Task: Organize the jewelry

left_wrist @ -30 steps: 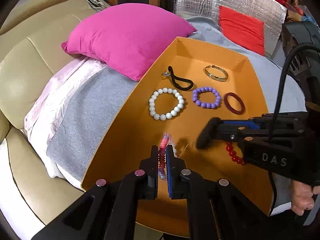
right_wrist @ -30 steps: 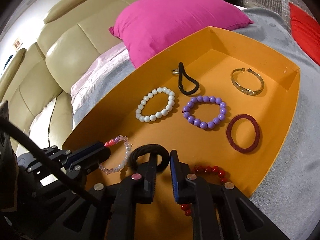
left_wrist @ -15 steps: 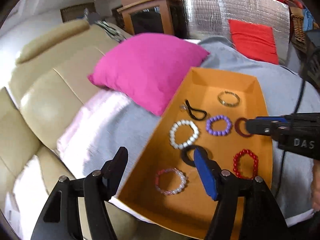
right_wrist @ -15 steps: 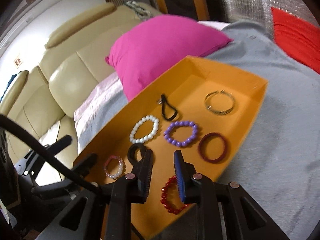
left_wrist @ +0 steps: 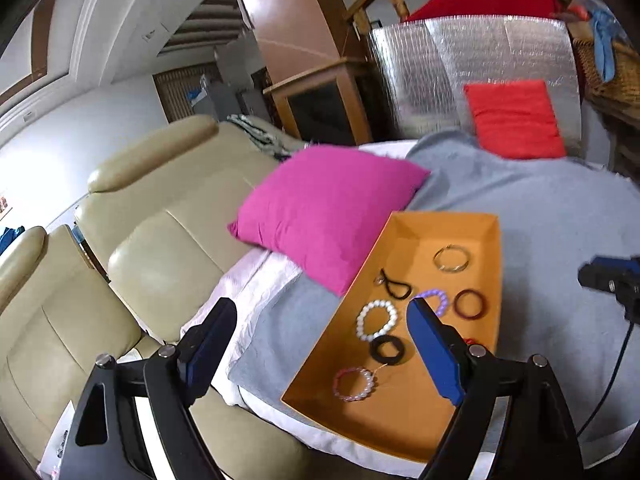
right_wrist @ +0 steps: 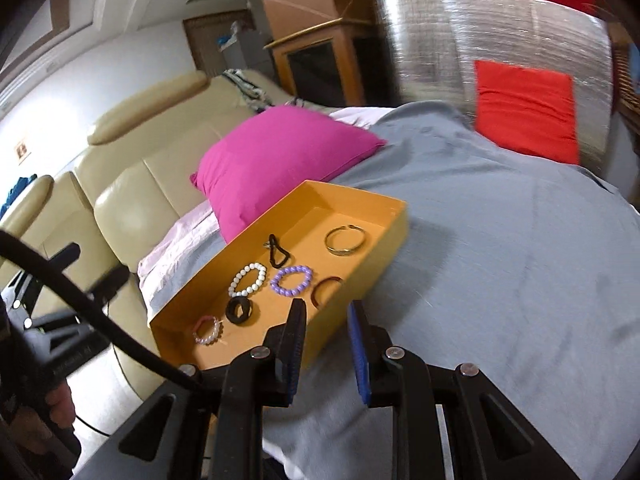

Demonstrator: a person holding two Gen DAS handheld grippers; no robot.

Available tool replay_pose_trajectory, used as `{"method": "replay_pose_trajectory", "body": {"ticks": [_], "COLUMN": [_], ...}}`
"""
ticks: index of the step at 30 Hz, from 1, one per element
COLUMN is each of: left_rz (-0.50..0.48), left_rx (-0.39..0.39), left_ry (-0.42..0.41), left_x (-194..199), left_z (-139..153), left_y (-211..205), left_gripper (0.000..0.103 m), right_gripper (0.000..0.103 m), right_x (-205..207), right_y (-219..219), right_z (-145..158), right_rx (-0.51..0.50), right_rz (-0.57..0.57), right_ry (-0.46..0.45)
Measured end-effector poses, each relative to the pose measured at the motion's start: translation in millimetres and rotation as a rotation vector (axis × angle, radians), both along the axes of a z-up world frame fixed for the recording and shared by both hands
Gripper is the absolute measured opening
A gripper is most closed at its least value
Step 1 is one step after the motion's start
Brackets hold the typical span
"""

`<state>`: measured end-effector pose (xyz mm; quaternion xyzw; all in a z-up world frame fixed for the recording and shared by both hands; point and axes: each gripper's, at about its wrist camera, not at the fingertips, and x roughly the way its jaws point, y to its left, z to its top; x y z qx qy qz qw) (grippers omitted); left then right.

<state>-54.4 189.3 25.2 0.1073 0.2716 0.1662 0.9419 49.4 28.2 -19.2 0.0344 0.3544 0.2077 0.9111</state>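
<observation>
Left wrist: orange tray (left_wrist: 492, 280) of bracelets beyond wide-open left claw (left_wrist: 320, 344)

Pink pillow (left_wrist: 328, 216) crowds the orange tray's (left_wrist: 496, 280) left wall; elsewhere open.

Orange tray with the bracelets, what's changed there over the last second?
Both hand-held grippers let go and pulled back from the orange cardboard tray. The left hand-held gripper released the pink-and-clear beaded bracelet, now lying flat, and stands wide open. The right hand-held gripper dropped the black fabric scrunchie. The white, purple, maroon and metal bracelets stayed put.
</observation>
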Motion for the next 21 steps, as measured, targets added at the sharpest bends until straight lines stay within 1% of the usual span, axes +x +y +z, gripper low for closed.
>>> {"method": "replay_pose_trajectory", "body": {"ticks": [1, 2, 4, 5, 6, 10, 14, 21], "left_rz": [-0.004, -0.006, -0.008, -0.007, -0.008, 0.004, 0.009, -0.004], "left_rx": [-0.008, -0.015, -0.039, -0.049, -0.059, -0.079, -0.079, -0.061], "left_ry": [-0.008, -0.014, -0.03, -0.032, -0.034, -0.057, -0.063, -0.045], "left_x": [-5, -9, -19, -22, -26, -42, -55, -70], "left_z": [6, 11, 22, 26, 30, 45, 50, 51], "left_y": [-3, -6, -10, -11, -12, -14, -17, -21], "left_gripper": [0.087, 0.087, 0.087, 0.087, 0.087, 0.087, 0.087, 0.087], "right_gripper": [0.027, 0.03, 0.041, 0.054, 0.06, 0.06, 0.06, 0.06], "right_x": [-9, -16, -32, -39, -47, -74, -92, -111], "right_y": [-6, -10, -18, -22, -25, -30, -32, -37], "right_z": [3, 6, 12, 15, 18, 27, 33, 45], "right_rx": [-0.01, -0.02, -0.039, -0.043, -0.045, -0.07, -0.098, -0.068], "right_rz": [-0.01, -0.018, -0.039, -0.047, -0.056, -0.059, -0.064, -0.082], "right_ry": [-0.008, -0.016, -0.033, -0.042, -0.057, -0.09, -0.113, -0.112]}}
